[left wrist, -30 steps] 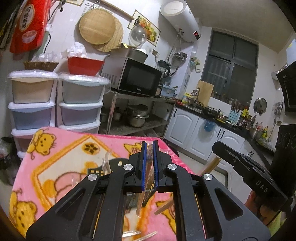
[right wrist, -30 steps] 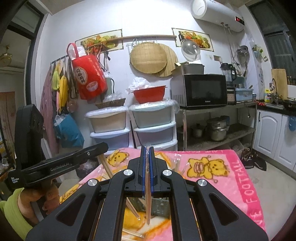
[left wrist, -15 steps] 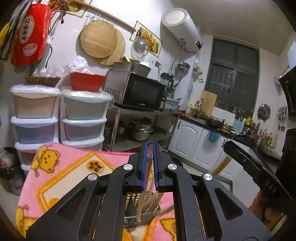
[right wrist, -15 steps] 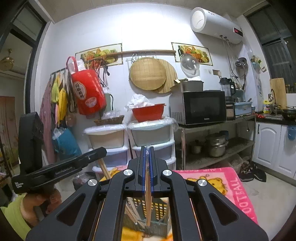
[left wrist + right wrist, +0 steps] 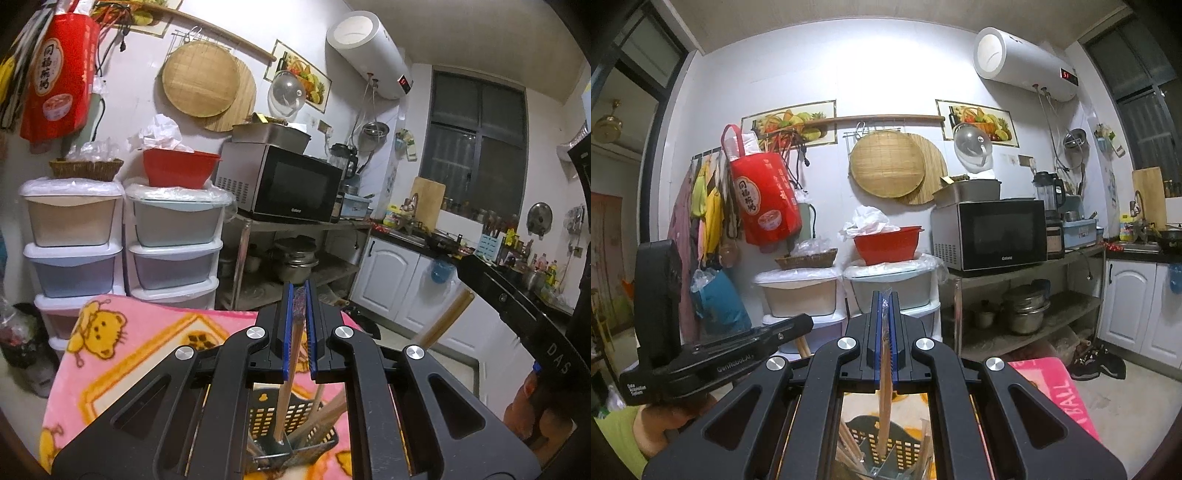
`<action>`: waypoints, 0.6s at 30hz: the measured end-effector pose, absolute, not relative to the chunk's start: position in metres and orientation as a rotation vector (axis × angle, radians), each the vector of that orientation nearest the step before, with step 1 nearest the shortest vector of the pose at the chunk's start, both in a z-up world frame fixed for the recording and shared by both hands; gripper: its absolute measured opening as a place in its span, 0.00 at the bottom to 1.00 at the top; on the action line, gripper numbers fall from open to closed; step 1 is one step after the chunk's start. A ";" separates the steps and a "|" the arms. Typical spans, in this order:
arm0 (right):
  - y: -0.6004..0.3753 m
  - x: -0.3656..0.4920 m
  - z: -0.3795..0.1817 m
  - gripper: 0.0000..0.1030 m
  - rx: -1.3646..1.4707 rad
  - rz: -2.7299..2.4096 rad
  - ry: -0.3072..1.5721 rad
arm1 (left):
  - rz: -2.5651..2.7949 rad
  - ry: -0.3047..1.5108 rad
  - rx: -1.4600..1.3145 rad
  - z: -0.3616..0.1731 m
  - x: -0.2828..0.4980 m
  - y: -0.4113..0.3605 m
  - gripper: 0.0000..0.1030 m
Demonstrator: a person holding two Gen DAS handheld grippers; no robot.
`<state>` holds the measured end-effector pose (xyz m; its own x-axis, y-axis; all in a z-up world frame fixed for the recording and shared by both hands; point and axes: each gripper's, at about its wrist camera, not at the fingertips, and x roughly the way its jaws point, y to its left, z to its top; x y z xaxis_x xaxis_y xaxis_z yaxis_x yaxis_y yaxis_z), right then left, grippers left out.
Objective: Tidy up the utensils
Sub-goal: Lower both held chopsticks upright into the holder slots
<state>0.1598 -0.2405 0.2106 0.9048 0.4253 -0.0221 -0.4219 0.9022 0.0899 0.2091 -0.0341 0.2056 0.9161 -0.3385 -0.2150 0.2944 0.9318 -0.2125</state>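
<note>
My left gripper [image 5: 297, 295] is shut on a wrapped wooden chopstick [image 5: 286, 391] that hangs down into a dark perforated utensil basket [image 5: 321, 424] holding several more chopsticks. My right gripper [image 5: 884, 301] is shut on another wrapped chopstick [image 5: 885, 406], its lower end inside the same basket [image 5: 886, 443]. The right gripper's body shows at the right of the left wrist view [image 5: 517, 306], the left gripper's at the left of the right wrist view [image 5: 713, 354]. Both hover just above the basket.
The basket stands on a table covered by a pink cartoon blanket [image 5: 122, 354]. Behind are stacked plastic drawers [image 5: 173, 236], a red bowl [image 5: 177, 170], a microwave [image 5: 284, 184] on a metal rack, and white cabinets [image 5: 391, 280].
Both grippers have risen and tilted up, each with its chopstick. The basket now lies directly below them and the chopstick tips have gone into it.
</note>
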 end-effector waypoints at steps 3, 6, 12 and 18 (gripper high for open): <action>-0.238 0.167 0.207 0.03 0.084 0.441 0.050 | -0.322 0.260 -0.186 0.200 0.216 -0.033 0.04; -0.235 0.175 0.203 0.04 0.079 0.440 0.065 | -0.311 0.261 -0.194 0.193 0.220 -0.033 0.04; -0.230 0.190 0.190 0.04 0.075 0.426 0.102 | -0.295 0.278 -0.205 0.179 0.232 -0.032 0.04; -0.228 0.207 0.170 0.04 0.079 0.414 0.152 | -0.291 0.293 -0.197 0.161 0.241 -0.034 0.04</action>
